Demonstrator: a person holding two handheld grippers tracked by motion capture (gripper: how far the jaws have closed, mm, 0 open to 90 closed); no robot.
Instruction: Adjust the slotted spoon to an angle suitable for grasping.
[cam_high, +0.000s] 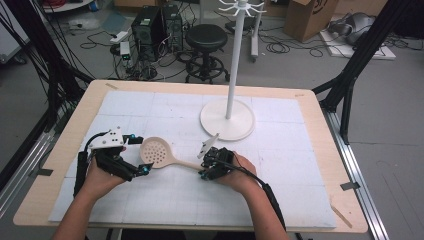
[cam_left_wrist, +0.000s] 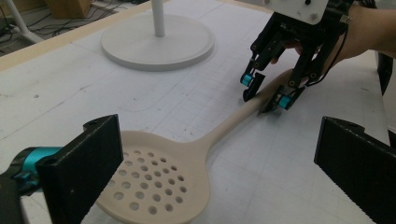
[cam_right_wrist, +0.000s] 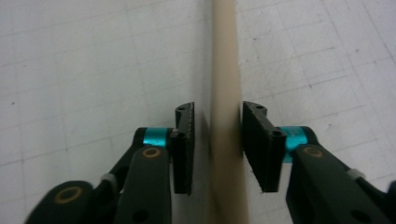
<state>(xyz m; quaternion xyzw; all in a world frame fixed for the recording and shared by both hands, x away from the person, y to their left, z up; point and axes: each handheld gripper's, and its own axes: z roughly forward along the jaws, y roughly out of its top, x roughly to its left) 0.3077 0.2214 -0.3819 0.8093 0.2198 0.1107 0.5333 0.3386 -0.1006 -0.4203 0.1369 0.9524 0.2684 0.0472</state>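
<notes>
My right claw (cam_right_wrist: 217, 149) straddles the skimmer's handle.
The beige skimmer (cam_high: 159, 155) lies flat on the bench (cam_high: 300, 150), mid-near; right jaws slightly apart, one seemingly touching it. My left claw (cam_left_wrist: 219, 163) gapes wide beside its perforated bowl.

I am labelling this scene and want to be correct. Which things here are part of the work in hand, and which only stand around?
In the work:
- slotted spoon, handle between the right gripper's jaws
- left gripper, open around the spoon's bowl

Standing around:
- white stand on the table
- black stool, computers, cardboard box on the floor
</notes>
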